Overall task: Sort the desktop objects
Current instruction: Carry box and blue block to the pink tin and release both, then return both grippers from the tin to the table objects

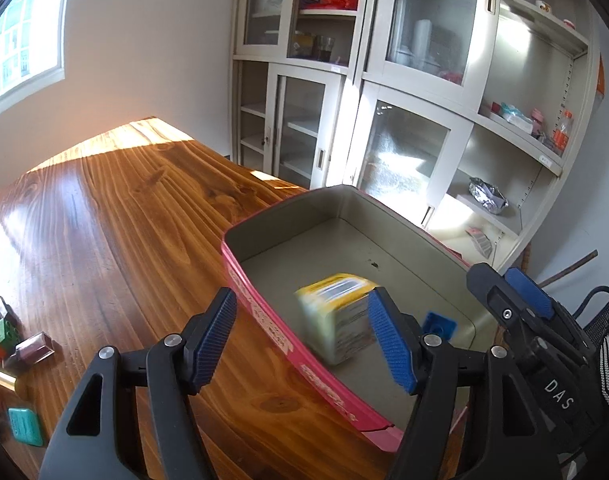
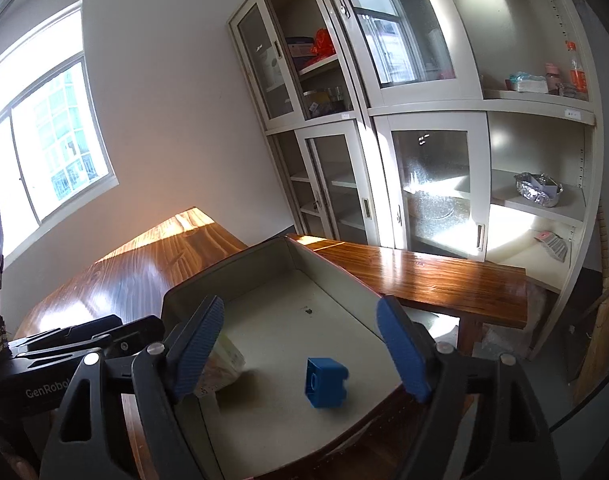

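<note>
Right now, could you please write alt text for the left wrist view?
The open left gripper hangs over a pink-rimmed tin on a wooden table; a blurred yellow box and a blue block are inside it.

Two pieces already in the tin

A blurred yellow carton (image 1: pixel 336 316) and a blue block (image 2: pixel 324 382) sit inside the pink-walled tin (image 1: pixel 264 308), by the tabletop's right edge; other pieces (image 1: pixel 8 336) wait leftward.
</note>
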`<state>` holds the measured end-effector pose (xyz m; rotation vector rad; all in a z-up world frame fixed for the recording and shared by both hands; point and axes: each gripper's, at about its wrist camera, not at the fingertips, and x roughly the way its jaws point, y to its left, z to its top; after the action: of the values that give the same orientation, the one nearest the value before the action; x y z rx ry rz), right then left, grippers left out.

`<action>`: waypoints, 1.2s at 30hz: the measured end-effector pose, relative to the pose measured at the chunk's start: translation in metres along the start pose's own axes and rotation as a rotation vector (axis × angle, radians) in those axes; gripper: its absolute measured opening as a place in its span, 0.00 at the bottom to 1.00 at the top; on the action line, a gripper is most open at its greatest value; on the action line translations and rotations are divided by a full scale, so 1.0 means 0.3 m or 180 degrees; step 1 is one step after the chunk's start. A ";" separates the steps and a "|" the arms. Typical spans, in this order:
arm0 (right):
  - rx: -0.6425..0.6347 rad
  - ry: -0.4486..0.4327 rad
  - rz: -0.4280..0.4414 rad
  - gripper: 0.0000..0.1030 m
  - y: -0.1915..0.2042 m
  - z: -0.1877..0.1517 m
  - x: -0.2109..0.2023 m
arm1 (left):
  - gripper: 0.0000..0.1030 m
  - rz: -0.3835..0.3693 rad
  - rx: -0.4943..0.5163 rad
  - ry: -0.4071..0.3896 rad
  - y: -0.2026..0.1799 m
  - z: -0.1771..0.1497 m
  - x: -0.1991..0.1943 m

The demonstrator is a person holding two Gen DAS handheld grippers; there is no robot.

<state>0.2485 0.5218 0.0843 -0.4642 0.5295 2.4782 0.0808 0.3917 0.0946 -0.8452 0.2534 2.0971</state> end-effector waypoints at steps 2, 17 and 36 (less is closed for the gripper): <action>0.0015 -0.0006 0.0025 0.80 0.005 0.005 -0.001 | 0.70 0.0094 -0.0021 -0.0032 0.020 0.000 -0.009; -0.0018 0.0009 0.0282 0.84 0.104 -0.021 -0.007 | 0.78 0.0903 -0.0183 -0.0174 0.173 -0.058 -0.100; -0.1282 -0.0193 0.0613 1.00 0.500 -0.145 -0.037 | 0.82 0.1298 -0.0598 -0.0176 0.446 -0.171 -0.226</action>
<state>0.1788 0.3818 0.0916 -0.5093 0.0463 2.7836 0.0309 0.2415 0.0848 -0.9009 0.2147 2.5528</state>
